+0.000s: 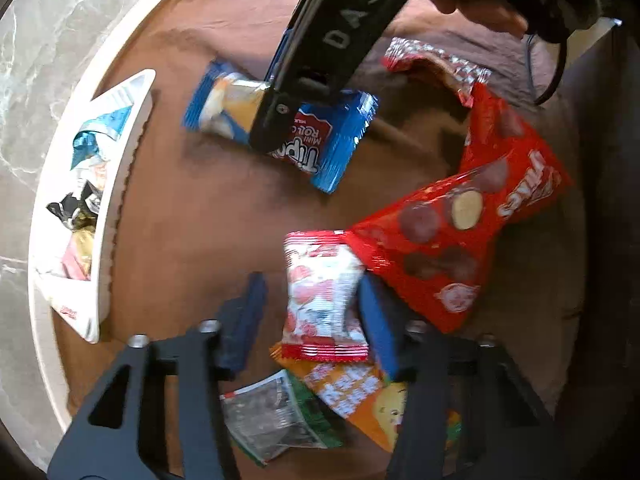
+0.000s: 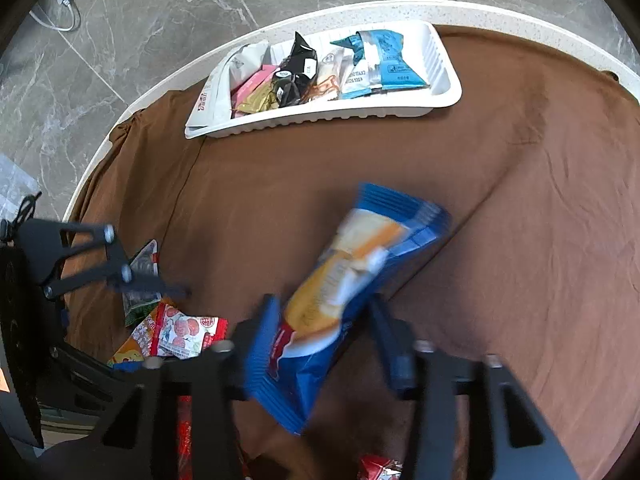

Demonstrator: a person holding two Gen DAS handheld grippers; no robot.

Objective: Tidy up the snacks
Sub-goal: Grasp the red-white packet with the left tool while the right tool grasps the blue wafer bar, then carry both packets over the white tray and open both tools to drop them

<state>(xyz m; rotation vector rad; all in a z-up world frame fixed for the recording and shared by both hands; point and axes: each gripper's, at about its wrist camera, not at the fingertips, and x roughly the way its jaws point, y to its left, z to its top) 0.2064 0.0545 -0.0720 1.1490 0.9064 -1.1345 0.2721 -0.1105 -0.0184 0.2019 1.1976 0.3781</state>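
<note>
A small red-and-white packet [image 1: 324, 300] lies on the brown cloth between the fingers of my left gripper [image 1: 316, 320]. The right pad touches it, while a strip of cloth shows between it and the left pad. My right gripper [image 2: 324, 330] is shut on a blue roll-cake packet [image 2: 344, 280], which stands tilted between its blue pads; in the left wrist view the same blue packet [image 1: 320, 140] sits under that gripper's black finger. The white tray [image 2: 320, 120] at the table's far edge holds several packets.
A large red bag [image 1: 460, 232], an orange packet [image 1: 352, 392] and a clear green-edged packet [image 1: 272, 416] crowd around the left gripper. Another red-and-white wrapper [image 1: 432, 64] lies farther off. The round table's white rim [image 2: 520, 12] borders grey floor. A hand [image 1: 480, 0] holds the right gripper.
</note>
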